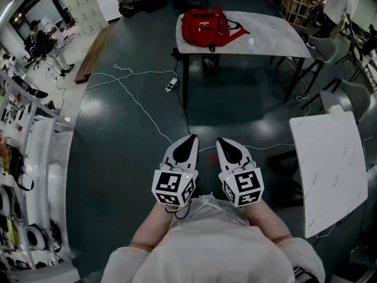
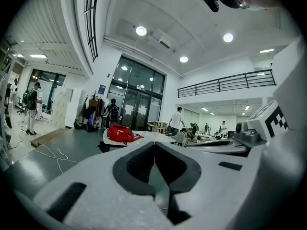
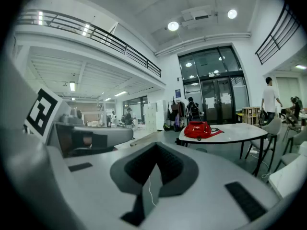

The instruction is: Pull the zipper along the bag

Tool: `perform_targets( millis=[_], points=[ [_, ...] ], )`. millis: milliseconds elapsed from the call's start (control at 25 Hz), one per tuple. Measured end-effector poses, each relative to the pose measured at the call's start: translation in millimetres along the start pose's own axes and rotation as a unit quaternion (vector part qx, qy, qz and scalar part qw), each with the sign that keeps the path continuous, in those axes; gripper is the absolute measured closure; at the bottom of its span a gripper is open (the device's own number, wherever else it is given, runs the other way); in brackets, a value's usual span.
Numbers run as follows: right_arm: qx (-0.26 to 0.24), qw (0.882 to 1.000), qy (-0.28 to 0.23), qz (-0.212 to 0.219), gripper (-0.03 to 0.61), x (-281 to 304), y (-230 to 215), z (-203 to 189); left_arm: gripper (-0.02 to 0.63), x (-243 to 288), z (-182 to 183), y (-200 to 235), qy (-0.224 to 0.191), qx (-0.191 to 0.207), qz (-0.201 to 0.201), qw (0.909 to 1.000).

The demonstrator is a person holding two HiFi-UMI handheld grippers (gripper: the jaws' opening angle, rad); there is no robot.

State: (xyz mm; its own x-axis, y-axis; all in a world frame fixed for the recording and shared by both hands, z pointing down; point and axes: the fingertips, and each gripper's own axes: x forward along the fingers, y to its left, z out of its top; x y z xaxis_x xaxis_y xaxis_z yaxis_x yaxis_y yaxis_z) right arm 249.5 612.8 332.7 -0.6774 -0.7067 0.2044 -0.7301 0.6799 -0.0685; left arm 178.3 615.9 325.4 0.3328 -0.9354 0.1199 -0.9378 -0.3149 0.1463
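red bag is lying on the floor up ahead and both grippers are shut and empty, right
Not quite. The red bag lies on the marble table, not on the floor; the head view shows it. The rest holds: the left gripper and the right gripper are both shut and empty.

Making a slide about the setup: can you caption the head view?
Shut and empty, the left gripper and right gripper point toward the red bag on the white table ahead.
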Motion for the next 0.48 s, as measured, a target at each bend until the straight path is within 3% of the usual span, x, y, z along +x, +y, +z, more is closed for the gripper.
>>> perform_targets(
  millis=[480],
  points=[
    [0.021,1.0,0.017,0.01,0.552,5.0,1.0,-14.6,0.594,6.2,-13.1,3.1,0.015,0.001,0.002,0.9999]
  ],
)
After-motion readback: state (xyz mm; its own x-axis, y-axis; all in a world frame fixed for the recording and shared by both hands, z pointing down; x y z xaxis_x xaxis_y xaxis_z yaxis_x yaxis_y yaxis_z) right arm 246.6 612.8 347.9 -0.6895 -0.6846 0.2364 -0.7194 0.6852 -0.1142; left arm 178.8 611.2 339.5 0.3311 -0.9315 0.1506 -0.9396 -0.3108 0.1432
